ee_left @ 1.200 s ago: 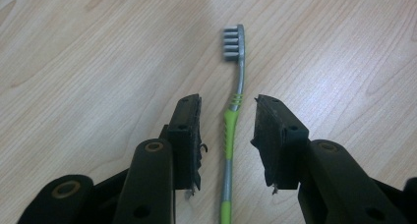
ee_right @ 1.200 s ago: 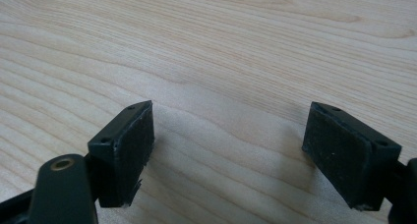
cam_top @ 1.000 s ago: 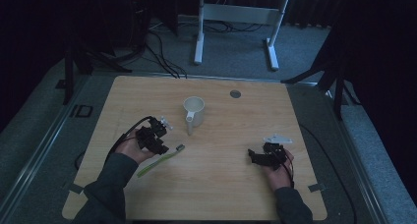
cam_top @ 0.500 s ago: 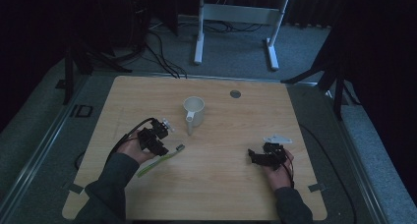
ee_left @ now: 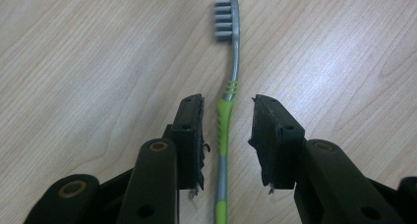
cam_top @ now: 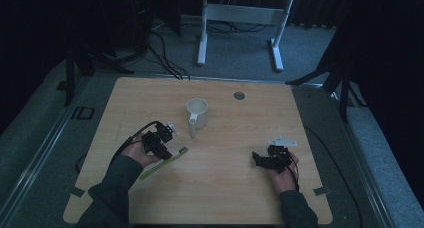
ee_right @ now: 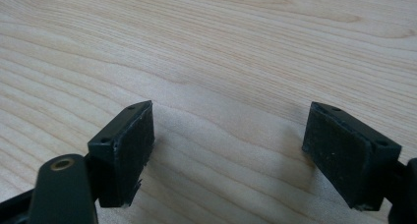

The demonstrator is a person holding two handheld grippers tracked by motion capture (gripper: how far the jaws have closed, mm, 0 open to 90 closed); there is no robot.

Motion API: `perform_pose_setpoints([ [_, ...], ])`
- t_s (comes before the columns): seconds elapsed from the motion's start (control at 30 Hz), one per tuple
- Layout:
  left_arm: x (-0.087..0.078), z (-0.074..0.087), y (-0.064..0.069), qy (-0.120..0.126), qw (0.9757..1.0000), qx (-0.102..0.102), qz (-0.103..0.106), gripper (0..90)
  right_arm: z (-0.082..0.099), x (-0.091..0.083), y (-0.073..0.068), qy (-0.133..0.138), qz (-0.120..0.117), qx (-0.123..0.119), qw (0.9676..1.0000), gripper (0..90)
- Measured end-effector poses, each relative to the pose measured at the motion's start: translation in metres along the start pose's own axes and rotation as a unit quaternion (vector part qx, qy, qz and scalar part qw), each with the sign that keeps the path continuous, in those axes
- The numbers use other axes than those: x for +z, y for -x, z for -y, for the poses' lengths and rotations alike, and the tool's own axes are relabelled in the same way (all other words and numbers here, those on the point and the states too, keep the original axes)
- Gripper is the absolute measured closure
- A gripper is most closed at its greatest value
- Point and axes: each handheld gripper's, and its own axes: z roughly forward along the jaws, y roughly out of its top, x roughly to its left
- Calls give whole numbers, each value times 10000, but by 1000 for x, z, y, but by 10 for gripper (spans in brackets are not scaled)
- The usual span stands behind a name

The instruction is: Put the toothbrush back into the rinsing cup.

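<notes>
Between the pads of the left gripper (ee_left: 227, 135), whose jaws had just been closing, lay a toothbrush (ee_left: 227, 113), ungripped; the right gripper (ee_right: 228, 155) gaped wide.

Left gripper (ee_left: 227, 135) hangs low with jaws closing, still apart; right gripper (ee_right: 246, 145) rests wide open.

A white mug (cam_top: 197, 113) is standing upright on the wooden table (cam_top: 240, 198), handle pointing toward the near edge. A small round grommet (cam_top: 239, 95) is sitting near the far edge. A white metal stand (cam_top: 239, 15) and cables (cam_top: 160, 48) are lying on the floor beyond.
</notes>
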Motion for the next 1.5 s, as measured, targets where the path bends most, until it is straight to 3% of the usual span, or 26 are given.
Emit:
perform_pose_setpoints([
  [0.97,17,-5,3,-414,9990,95,99,673,0,0,0,0,2,-6,10000,191],
  [1.5,24,-6,4,-616,9980,124,34,723,0,0,0,2,1,-4,10000,191],
])
